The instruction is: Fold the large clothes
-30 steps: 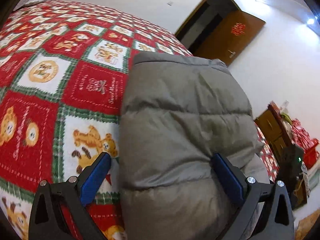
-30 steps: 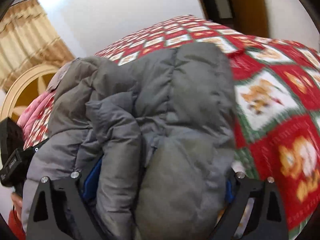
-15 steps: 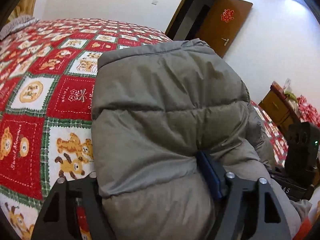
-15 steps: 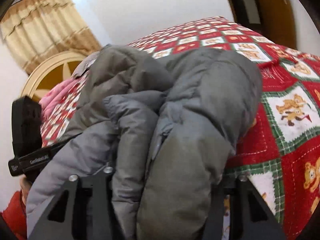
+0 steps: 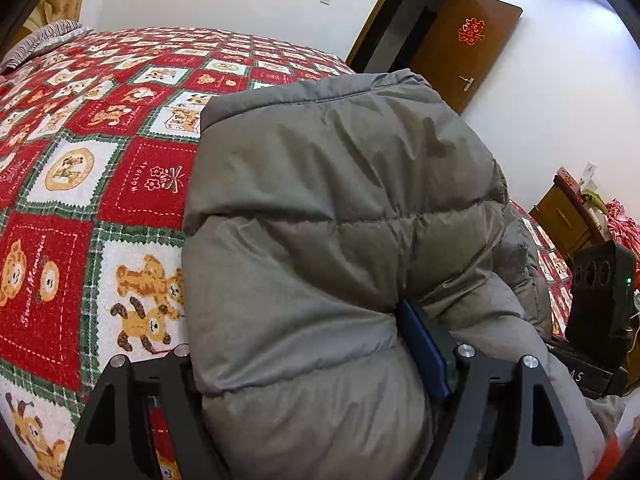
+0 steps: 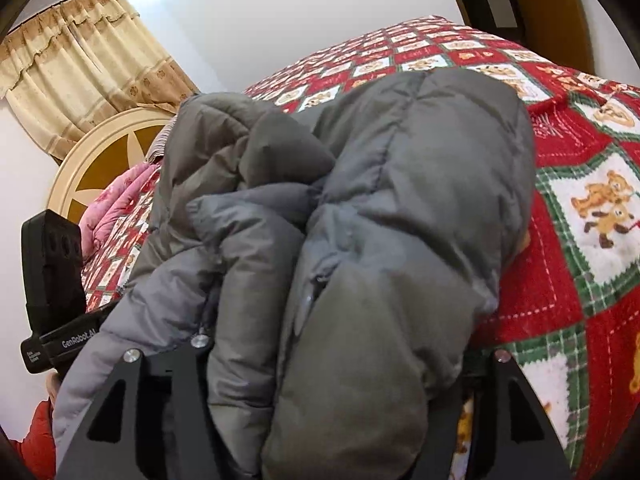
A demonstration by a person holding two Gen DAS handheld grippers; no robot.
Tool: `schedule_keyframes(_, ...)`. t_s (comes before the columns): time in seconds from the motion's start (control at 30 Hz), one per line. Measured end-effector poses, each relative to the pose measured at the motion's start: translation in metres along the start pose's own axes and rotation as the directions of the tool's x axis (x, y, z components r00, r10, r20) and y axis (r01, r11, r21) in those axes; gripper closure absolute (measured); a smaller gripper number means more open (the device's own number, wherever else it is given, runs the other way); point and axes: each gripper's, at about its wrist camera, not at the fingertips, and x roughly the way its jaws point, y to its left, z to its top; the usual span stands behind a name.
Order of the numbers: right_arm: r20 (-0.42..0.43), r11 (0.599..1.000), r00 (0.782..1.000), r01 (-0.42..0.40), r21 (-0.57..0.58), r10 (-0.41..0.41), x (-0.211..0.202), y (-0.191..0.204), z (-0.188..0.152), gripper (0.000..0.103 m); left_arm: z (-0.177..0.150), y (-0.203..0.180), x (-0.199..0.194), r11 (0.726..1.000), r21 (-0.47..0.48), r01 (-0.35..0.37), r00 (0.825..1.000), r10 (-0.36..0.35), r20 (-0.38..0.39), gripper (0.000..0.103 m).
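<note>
A grey puffer jacket (image 5: 340,220) lies bunched in thick folds on a bed with a red, white and green bear-print blanket (image 5: 80,184). My left gripper (image 5: 308,360) is shut on the jacket's near padded edge; one blue pad (image 5: 424,344) shows, the other is buried in fabric. In the right wrist view the jacket (image 6: 380,220) fills the middle, its folded layers stacked. My right gripper (image 6: 340,360) is shut on a thick bundle of it, and its pads are hidden by the fabric.
An open brown door (image 5: 460,44) stands beyond the bed's far corner. A wooden cabinet (image 5: 568,216) is at the right. A curtain (image 6: 80,68), a round headboard (image 6: 112,160) and a pink pillow (image 6: 116,208) lie at the bed's head. The other gripper's black body (image 6: 52,280) shows at left.
My left gripper closed from open onto the jacket's edge. Both grippers have drawn the jacket up and bunched it closer to the cameras.
</note>
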Motion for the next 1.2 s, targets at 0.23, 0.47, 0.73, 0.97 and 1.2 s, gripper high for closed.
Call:
schedule_keyframes(0.23,0.026,1.000,0.999,0.017,0.025,-0.017,-0.002,0.002,-0.005,0.039,0.000,-0.004,0.000,0.999,0.017,-0.028,1.000,0.028,0.002,0.026)
schedule_keyframes(0.47,0.022,0.998,0.998,0.054,-0.025,-0.054,-0.007,0.014,-0.010,0.053,-0.006,-0.013,-0.009,0.997,0.052,-0.050,0.999,0.049,0.021,0.047)
schedule_keyframes(0.73,0.029,0.999,0.999,0.035,-0.002,-0.035,0.000,0.007,-0.006,0.050,-0.002,0.003,0.004,1.000,-0.018,0.012,1.000,-0.012,0.010,0.034)
schedule_keyframes(0.97,0.014,0.998,0.998,0.061,0.004,-0.061,-0.001,0.010,-0.004,0.056,-0.005,-0.014,-0.002,0.998,0.011,-0.064,0.998,0.063,0.025,0.046)
schedule_keyframes(1.2,0.016,0.999,0.999,0.036,-0.008,-0.036,-0.026,0.025,-0.025,0.068,-0.023,-0.011,-0.041,1.000,-0.030,0.009,1.000,-0.008,0.027,0.066)
